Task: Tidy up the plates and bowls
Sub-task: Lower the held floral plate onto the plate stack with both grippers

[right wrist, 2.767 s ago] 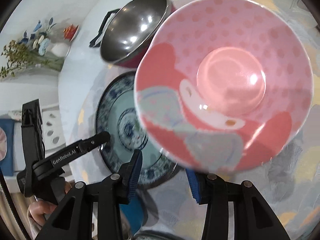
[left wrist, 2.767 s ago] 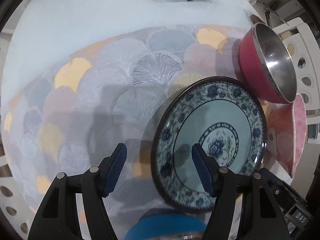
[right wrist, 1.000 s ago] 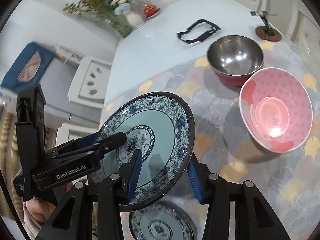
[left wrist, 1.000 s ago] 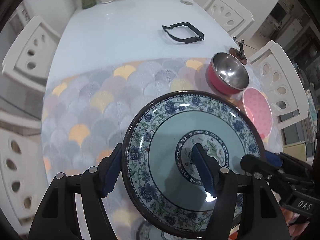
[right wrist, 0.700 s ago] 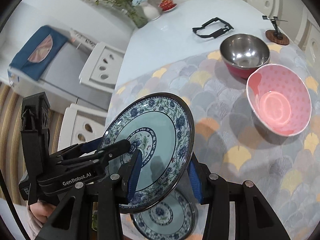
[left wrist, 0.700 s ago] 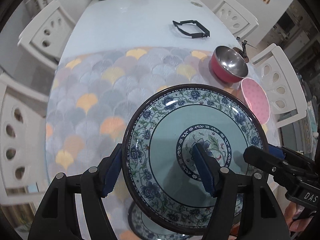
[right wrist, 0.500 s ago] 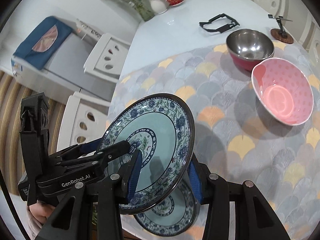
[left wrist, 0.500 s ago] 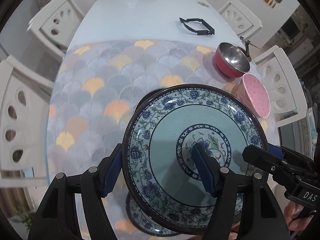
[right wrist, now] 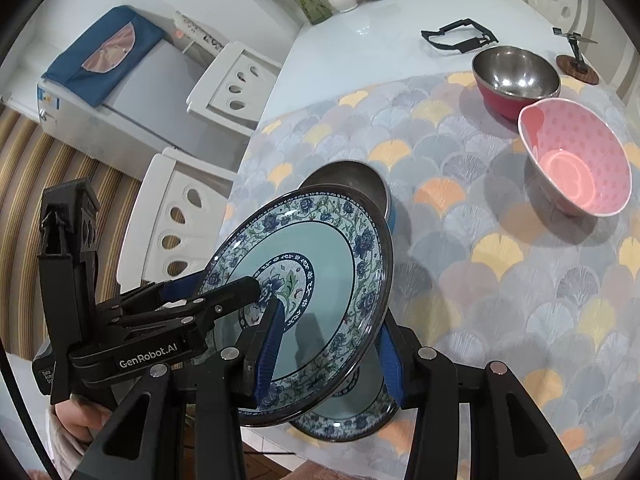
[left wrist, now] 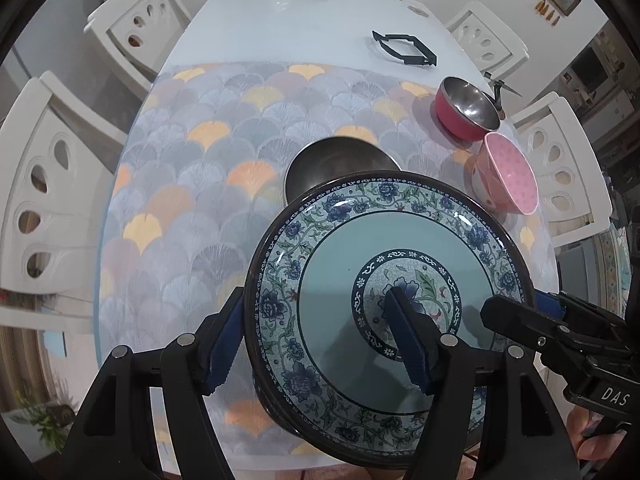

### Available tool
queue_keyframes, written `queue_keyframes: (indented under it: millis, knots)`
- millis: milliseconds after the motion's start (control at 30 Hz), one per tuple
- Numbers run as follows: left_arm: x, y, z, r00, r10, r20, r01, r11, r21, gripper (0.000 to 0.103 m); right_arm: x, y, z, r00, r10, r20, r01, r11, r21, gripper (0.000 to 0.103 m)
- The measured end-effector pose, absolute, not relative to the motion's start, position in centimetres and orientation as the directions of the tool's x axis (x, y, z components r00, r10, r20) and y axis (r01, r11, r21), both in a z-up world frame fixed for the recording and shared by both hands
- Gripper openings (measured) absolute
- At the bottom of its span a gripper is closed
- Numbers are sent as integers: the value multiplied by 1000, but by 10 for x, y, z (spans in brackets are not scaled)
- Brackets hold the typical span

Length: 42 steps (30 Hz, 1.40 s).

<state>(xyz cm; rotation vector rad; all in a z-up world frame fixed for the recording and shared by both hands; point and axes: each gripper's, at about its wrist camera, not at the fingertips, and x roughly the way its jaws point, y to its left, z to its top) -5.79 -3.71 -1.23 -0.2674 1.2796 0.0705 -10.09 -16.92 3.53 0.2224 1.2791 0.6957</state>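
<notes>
A blue floral plate [left wrist: 360, 264] [right wrist: 328, 240] is held in the air above the table's near edge by both grippers. My left gripper [left wrist: 320, 336] grips its left rim, and my right gripper [right wrist: 328, 352] grips its right rim. A second matching plate [right wrist: 352, 412] lies on the table right below it. A steel bowl with a blue outside [left wrist: 340, 160] [right wrist: 352, 180] sits just beyond. A steel bowl with a red outside [left wrist: 468, 106] [right wrist: 516, 72] and a pink dotted bowl [left wrist: 508, 176] [right wrist: 576, 164] stand at the right.
A fan-patterned tablecloth [left wrist: 208, 168] covers the near half of the white table [left wrist: 304, 20]. A black frame [left wrist: 404, 48] lies further back. A small stand [right wrist: 578, 60] sits at the right edge. White chairs [left wrist: 44, 184] surround the table. Vases stand at the far end.
Both grippers have lifted the floral plate up and back toward the near table edge. It now hangs over the second plate, and the blue steel bowl has come into view.
</notes>
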Motion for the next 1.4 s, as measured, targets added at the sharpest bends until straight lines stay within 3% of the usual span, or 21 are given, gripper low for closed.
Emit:
queue_keyframes:
  millis: [467, 1400]
  knots:
    - [-94, -34, -18, 274, -107, -956, -248, 952, -178, 66, -126, -164, 22, 53, 586, -809, -383, 760, 525, 44]
    - [-124, -42, -82, 105, -176, -979, -298, 933, -200, 66, -144, -159, -41, -98, 515, -852, -355, 781, 513, 44]
